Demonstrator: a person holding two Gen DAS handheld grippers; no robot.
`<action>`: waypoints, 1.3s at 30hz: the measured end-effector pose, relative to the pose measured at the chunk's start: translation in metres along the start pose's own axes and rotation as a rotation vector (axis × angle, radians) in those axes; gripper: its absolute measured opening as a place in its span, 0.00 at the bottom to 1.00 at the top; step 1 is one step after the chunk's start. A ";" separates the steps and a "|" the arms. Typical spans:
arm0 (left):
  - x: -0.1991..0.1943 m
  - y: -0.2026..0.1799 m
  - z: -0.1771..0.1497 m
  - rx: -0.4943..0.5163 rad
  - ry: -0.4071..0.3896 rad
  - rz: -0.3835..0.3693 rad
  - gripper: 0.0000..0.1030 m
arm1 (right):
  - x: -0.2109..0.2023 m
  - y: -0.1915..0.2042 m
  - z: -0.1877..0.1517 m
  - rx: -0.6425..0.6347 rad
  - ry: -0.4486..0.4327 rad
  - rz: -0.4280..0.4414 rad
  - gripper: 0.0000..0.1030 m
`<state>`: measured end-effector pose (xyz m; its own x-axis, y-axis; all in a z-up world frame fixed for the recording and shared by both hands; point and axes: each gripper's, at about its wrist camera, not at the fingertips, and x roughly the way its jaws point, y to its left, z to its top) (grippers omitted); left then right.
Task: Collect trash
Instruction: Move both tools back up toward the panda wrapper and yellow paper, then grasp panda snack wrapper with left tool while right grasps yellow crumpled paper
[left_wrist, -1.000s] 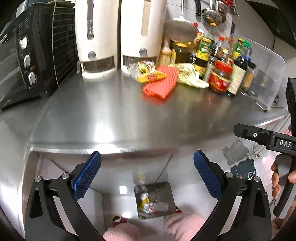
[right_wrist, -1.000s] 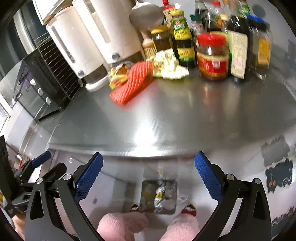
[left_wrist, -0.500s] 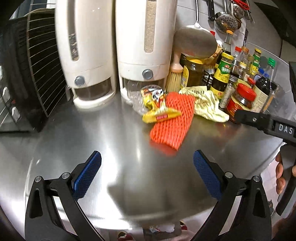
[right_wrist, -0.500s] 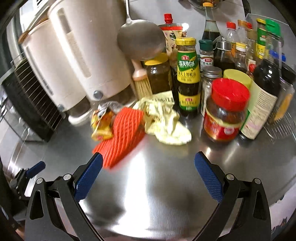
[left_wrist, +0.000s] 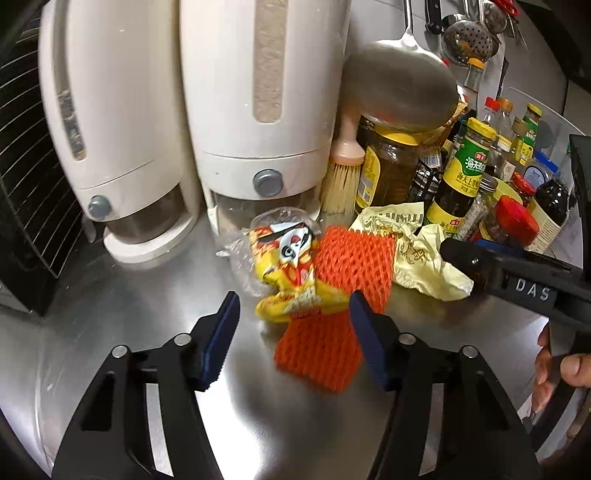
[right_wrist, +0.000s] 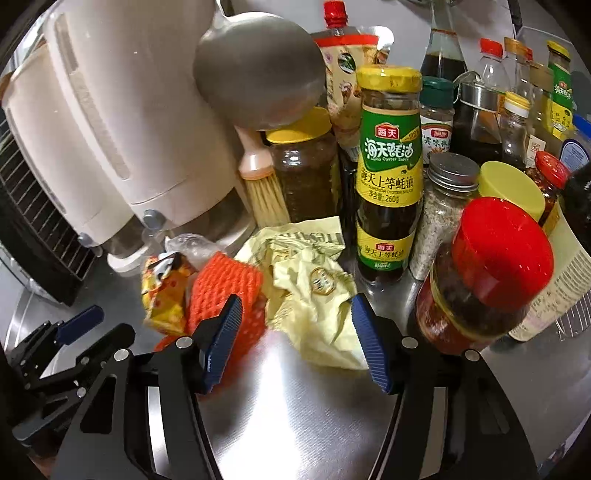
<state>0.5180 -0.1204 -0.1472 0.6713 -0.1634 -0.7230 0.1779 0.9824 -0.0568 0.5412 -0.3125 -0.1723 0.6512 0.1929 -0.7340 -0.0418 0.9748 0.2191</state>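
Both tools have closed in on the trash. Left tool (left_wrist: 293, 328) spreads unclenched around the yellow snack wrapper (left_wrist: 291, 273) atop the orange foam net (left_wrist: 340, 295); right tool (right_wrist: 295, 332) gapes, seemingly bracketing the crumpled yellow paper (right_wrist: 314, 291) on the tabletop (right_wrist: 295, 406).

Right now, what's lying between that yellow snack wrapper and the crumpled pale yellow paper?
An orange foam net lies between the snack wrapper and the crumpled paper, touching both; both wrist views show it.
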 end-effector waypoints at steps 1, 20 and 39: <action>0.003 -0.001 0.002 0.002 0.006 -0.001 0.53 | 0.002 -0.002 0.001 0.001 0.004 -0.001 0.61; 0.047 -0.007 0.006 0.023 0.097 0.009 0.30 | 0.032 -0.014 0.003 0.008 0.051 0.007 0.61; 0.040 0.006 0.003 0.018 0.083 0.024 0.04 | 0.034 -0.002 -0.007 -0.051 0.036 -0.048 0.20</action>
<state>0.5478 -0.1211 -0.1746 0.6138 -0.1309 -0.7785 0.1756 0.9841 -0.0270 0.5583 -0.3073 -0.2019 0.6256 0.1485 -0.7659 -0.0501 0.9873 0.1505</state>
